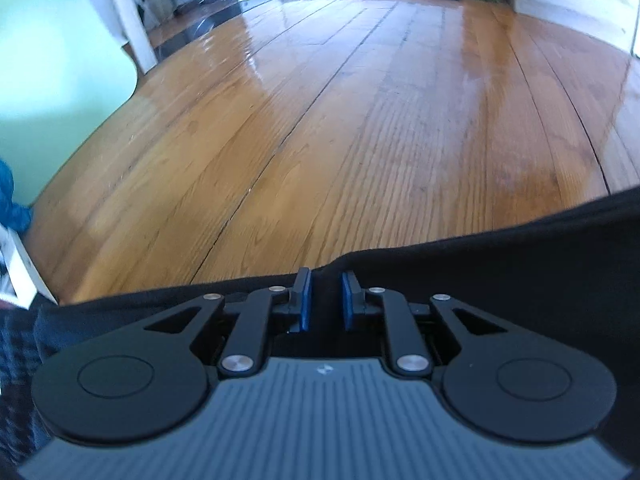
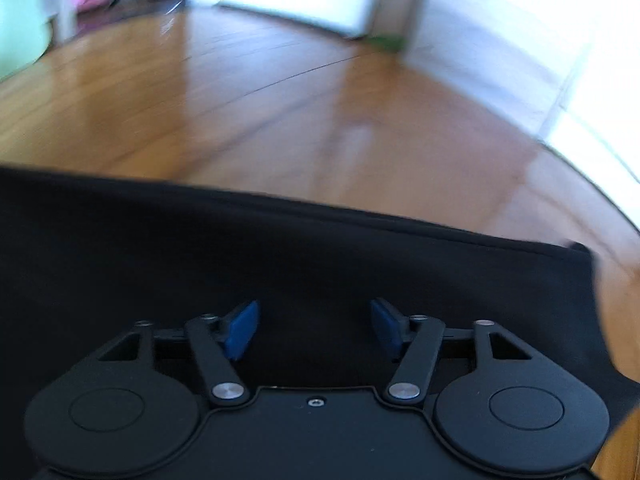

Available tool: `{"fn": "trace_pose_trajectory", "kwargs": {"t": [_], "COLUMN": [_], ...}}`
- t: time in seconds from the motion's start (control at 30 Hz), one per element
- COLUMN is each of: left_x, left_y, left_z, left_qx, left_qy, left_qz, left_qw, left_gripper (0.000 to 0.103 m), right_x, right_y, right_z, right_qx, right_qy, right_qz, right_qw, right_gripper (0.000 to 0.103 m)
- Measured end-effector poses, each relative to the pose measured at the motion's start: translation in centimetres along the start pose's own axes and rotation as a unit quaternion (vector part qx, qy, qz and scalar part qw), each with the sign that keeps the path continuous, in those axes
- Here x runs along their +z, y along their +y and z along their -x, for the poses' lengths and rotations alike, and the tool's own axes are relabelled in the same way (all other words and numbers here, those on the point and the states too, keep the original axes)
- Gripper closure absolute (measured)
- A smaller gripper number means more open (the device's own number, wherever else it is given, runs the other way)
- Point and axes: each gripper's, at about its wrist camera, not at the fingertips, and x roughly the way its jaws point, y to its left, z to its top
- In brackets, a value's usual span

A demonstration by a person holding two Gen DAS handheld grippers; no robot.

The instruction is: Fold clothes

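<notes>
I see a black garment [image 1: 500, 272] lying spread on the wooden floor [image 1: 320, 120]. My left tool [image 1: 326, 300] sits at the garment's far edge, its blue pads drawn near together with a raised ridge of cloth between them; I judge it clenched on that hem. My right tool [image 2: 316, 328] hangs released over the cloth, pads well apart. The fabric looks soft, light and limp, so it will sag and crease. I recommend pinching the hem near the corners.
</notes>
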Motion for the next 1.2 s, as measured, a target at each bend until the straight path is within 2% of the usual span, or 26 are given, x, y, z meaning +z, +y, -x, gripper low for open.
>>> {"fn": "trace_pose_trajectory", "kwargs": {"t": [0.03,0.07,0.27,0.33,0.43,0.5,0.57,0.6,0.63,0.67,0.73,0.77,0.83,0.97,1.03,1.1,1.2], "left_x": [0.0,-0.1,0.0,-0.1,-0.1,0.0,0.0,-0.1,-0.2,-0.3,-0.4,-0.4,0.5,2.9,3.9,4.4,4.6], "left_y": [0.0,-0.2,-2.1,-3.0,-4.8,-6.5,-9.1,-10.5,-11.9,-13.3,-15.6,-16.6,-16.9,-16.8,-15.9,-16.1,-16.6], "left_z": [0.0,0.0,1.4,3.2,6.1,7.2,7.1,6.8,6.4,5.8,4.2,3.3,2.5,0.5,-0.4,-0.6,-0.7], "left_qx": [0.001,0.006,0.034,0.020,-0.058,-0.116,-0.189,-0.212,-0.235,-0.241,-0.229,-0.222,-0.199,-0.127,-0.138,-0.135,-0.124], "left_qy": [0.000,0.000,0.003,-0.013,-0.035,-0.035,-0.012,-0.001,0.009,0.019,0.026,0.030,0.008,-0.001,0.007,0.007,-0.006], "left_qz": [0.006,0.004,-0.028,-0.042,-0.058,-0.068,-0.092,-0.108,-0.124,-0.141,-0.164,-0.172,-0.166,-0.150,-0.121,-0.126,-0.140], "left_qw": [1.0000,1.0000,0.9990,0.9988,0.9960,0.9903,0.9777,0.9712,0.9641,0.9600,0.9592,0.9592,0.9658,0.9805,0.9831,0.9827,0.9823], "left_gripper": [0.087,0.087,0.086,0.086,0.086,0.086,0.086,0.086,0.086,0.086,0.086,0.085,0.083,0.083,0.084,0.085,0.086], "right_x": [-0.2,-0.4,0.6,1.0,1.5,1.8,2.1,2.3,2.5,2.6,2.7,2.8,3.0,3.4,3.5,3.7,4.0], "right_y": [-0.6,-1.3,-2.8,-3.3,-4.0,-4.5,-5.0,-5.2,-5.5,-6.1,-7.5,-8.1,-9.5,-12.2,-13.5,-14.8,-16.8], "right_z": [-0.2,-0.4,-1.4,-1.8,-2.3,-2.6,-3.0,-3.2,-3.3,-3.5,-4.0,-4.2,-4.6,-5.5,-5.9,-6.3,-7.0], "right_qx": [-0.012,-0.024,0.005,0.014,0.029,0.039,0.049,0.054,0.059,0.055,0.046,0.042,0.033,0.016,0.007,-0.002,-0.015], "right_qy": [0.004,0.007,0.019,0.023,0.028,0.032,0.036,0.038,0.040,0.040,0.041,0.041,0.042,0.043,0.043,0.044,0.045], "right_qz": [-0.003,-0.006,-0.010,-0.011,-0.013,-0.014,-0.015,-0.016,-0.017,-0.021,-0.032,-0.037,-0.047,-0.067,-0.077,-0.088,-0.103], "right_qw": [1.000,1.000,1.000,1.000,0.999,0.999,0.998,0.998,0.997,0.997,0.998,0.998,0.997,0.997,0.996,0.995,0.994], "right_gripper": [0.030,0.027,0.037,0.037,0.037,0.037,0.037,0.036,0.029,0.028,0.031,0.038,0.042,0.041,0.040,0.036,0.037]}}
